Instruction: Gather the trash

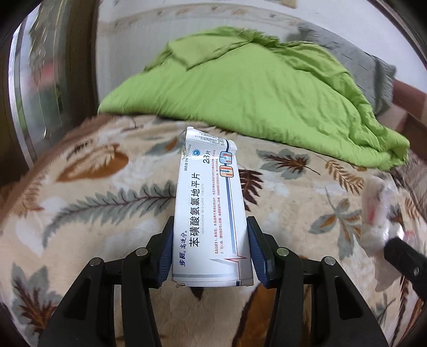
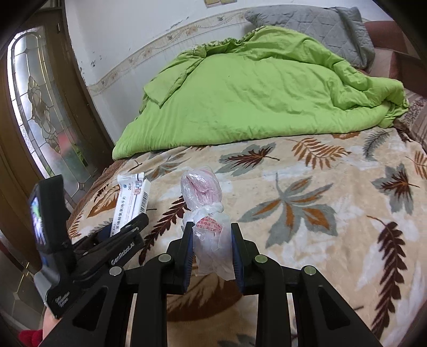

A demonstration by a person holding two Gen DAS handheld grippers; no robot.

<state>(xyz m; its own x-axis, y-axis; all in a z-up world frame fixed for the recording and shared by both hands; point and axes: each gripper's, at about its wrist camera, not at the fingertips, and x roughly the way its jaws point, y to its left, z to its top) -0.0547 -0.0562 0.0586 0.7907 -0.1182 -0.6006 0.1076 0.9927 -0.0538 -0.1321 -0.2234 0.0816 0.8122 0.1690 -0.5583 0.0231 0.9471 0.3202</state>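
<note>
A leaf-patterned blanket [image 2: 333,192] covers the bed, with a crumpled green quilt [image 2: 240,88] behind it. The left gripper [image 1: 210,251] clamps a white medicine box [image 1: 210,213] by its long sides. Beside it, the right gripper [image 2: 212,253] pinches a knotted clear plastic bag [image 2: 205,208] — both held above the blanket.

A green quilt [image 2: 253,90] lies bunched on the leaf-patterned blanket [image 2: 333,192], beside a grey pillow [image 2: 315,24].
</note>
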